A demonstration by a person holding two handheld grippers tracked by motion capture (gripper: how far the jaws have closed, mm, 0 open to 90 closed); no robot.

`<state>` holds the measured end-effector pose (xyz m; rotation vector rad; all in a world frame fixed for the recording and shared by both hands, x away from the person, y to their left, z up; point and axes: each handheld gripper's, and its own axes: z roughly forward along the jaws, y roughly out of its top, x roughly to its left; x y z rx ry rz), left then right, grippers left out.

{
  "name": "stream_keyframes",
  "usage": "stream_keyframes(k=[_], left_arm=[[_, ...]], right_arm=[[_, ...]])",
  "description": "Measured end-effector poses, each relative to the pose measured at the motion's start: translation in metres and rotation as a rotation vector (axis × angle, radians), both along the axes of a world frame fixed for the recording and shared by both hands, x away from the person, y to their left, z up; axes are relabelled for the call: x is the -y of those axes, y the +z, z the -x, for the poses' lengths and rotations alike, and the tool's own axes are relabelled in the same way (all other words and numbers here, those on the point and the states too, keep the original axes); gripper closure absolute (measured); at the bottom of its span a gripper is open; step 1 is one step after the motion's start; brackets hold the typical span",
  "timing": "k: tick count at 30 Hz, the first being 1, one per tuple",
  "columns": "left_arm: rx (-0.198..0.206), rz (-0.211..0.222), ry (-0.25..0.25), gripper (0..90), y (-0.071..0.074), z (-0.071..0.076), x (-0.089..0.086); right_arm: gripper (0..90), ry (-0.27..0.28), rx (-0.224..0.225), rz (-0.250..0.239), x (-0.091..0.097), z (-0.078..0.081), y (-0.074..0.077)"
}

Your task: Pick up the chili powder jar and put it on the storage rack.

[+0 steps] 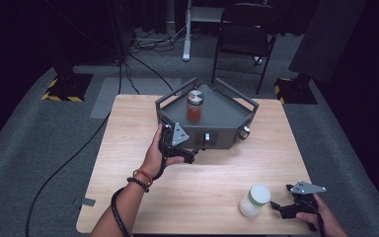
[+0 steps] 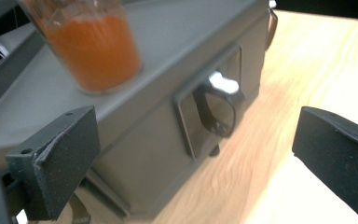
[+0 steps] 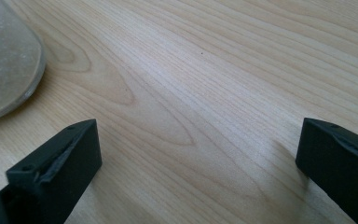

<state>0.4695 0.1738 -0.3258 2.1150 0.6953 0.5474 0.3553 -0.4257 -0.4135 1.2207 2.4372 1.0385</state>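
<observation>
While an orange-filled jar (image 1: 194,105) stands on top of the dark grey box (image 1: 217,106), the left gripper (image 1: 190,150) sits just before the box's front, jaws spread wide and empty, the small latch (image 2: 219,100) straight ahead between them. The right gripper (image 1: 281,207) rests with jaws apart, holding nothing, a white-lidded jar (image 1: 254,200) just beside it on the wooden table (image 1: 212,177).
</observation>
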Motion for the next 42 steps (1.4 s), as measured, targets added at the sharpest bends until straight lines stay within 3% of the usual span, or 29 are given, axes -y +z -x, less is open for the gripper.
stream_keyframes(k=[11, 18, 27, 33, 42], left_arm=[[-0.015, -0.024, -0.033, 0.7, -0.004, 0.013, -0.008], [-0.016, -0.030, -0.027, 0.7, -0.008, 0.024, -0.011], [-0.062, -0.093, -0.054, 0.8, -0.016, 0.030, -0.013], [-0.105, -0.104, -0.066, 1.3, -0.020, 0.032, -0.017], [-0.152, -0.160, -0.082, 1.3, -0.027, 0.037, -0.020]], right_arm=[[0.0, 0.000, 0.000, 0.000, 0.000, 0.000, 0.000], [0.0, 0.000, 0.000, 0.000, 0.000, 0.000, 0.000], [0.0, 0.000, 0.000, 0.000, 0.000, 0.000, 0.000], [0.0, -0.001, 0.000, 0.000, 0.000, 0.000, 0.000], [0.0, -0.003, 0.000, 0.001, 0.000, 0.000, 0.000]])
